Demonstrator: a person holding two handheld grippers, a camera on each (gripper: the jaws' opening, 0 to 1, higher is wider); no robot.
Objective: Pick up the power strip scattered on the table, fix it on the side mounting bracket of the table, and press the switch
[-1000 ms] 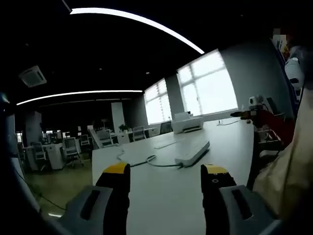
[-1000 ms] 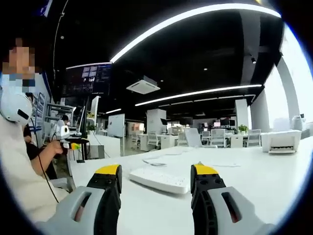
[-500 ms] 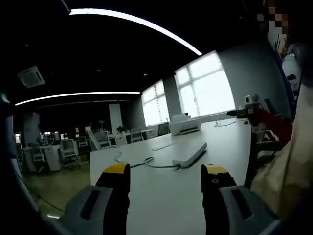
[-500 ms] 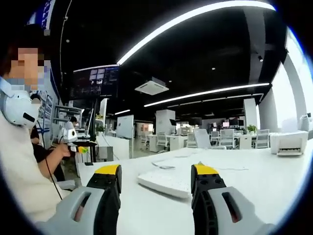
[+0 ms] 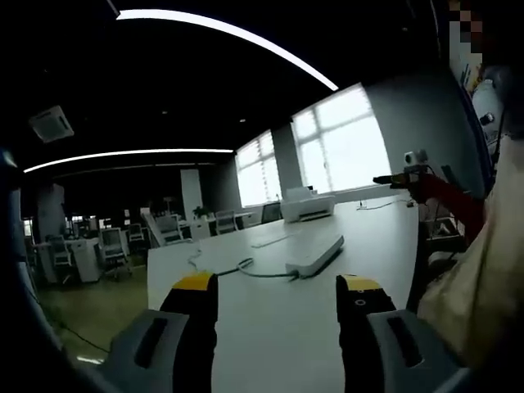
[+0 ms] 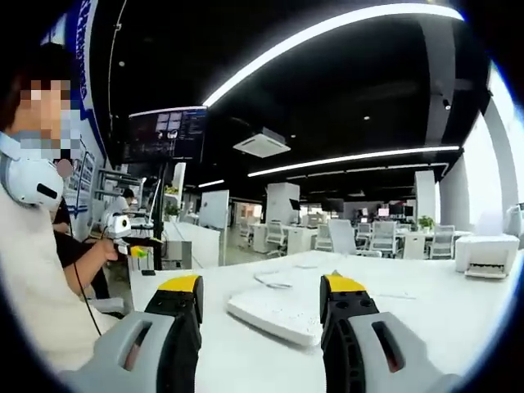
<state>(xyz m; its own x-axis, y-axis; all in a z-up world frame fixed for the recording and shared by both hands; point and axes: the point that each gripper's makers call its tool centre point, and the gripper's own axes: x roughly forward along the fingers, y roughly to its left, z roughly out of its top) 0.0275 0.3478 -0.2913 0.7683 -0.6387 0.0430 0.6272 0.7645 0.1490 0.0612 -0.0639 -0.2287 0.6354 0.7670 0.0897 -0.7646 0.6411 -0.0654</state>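
Left gripper [image 5: 278,288]: jaws spread apart, nothing between them, held above the near part of the table [image 5: 270,327].
Right gripper [image 6: 262,288]: jaws likewise apart and empty, hovering over the table [image 6: 458,303] from its own side.
Power strip [image 5: 315,254]: in the left gripper view it lies flat on the table, beyond the jaws and a little right of their centre line; in the right gripper view the power strip [image 6: 274,315] shows between the two yellow jaw tips, close ahead but apart from both.
Cable [image 5: 237,268]: a dark cord runs from the strip's near end leftward across the table in loose curves.
Printer [image 5: 307,205]: a white box at the far end of the table, below the windows; well apart from the strip.
Person [image 6: 37,270]: seated at the left of the right gripper view, wearing a white headset and holding a small device.
Step in hand: the approach to the pick-up; nothing grasped yet.
Mounting bracket: I cannot make it out along the table side.
Next move: likely one gripper goes down and forward to straddle the strip across its narrow width, then closes; the trailing cable may drag when it is lifted.
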